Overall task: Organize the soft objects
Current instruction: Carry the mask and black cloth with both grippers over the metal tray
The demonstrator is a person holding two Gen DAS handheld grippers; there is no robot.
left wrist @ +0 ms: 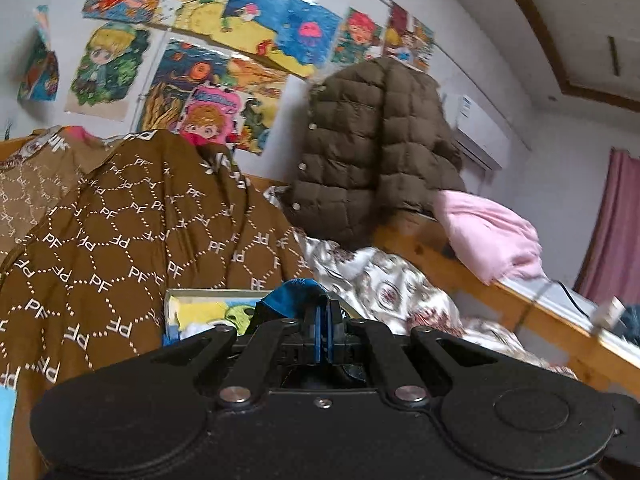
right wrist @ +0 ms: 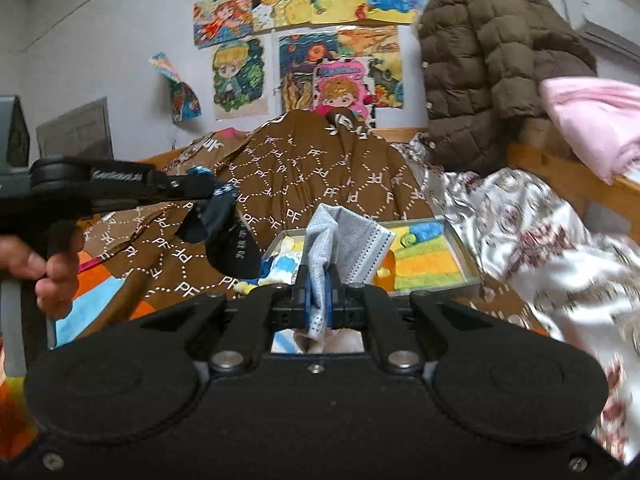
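Observation:
In the left wrist view my left gripper (left wrist: 323, 320) is shut on a dark blue and black sock (left wrist: 292, 300), held over an open box (left wrist: 188, 294) of colourful soft items. The right wrist view shows my right gripper (right wrist: 320, 292) shut on a grey face mask (right wrist: 348, 236), which stands up in front of the same box (right wrist: 464, 256). The left gripper (right wrist: 196, 186) is also there at the left, a hand on its handle, with the sock (right wrist: 228, 236) hanging from its fingers above the brown blanket.
A brown blanket (left wrist: 132, 220) with white PF lettering is heaped on the bed behind the box. A patterned satin quilt (right wrist: 540, 232) lies to the right. A brown puffer jacket (left wrist: 372, 148) and pink cloth (left wrist: 488, 232) hang on the wooden bed rail (left wrist: 480, 280).

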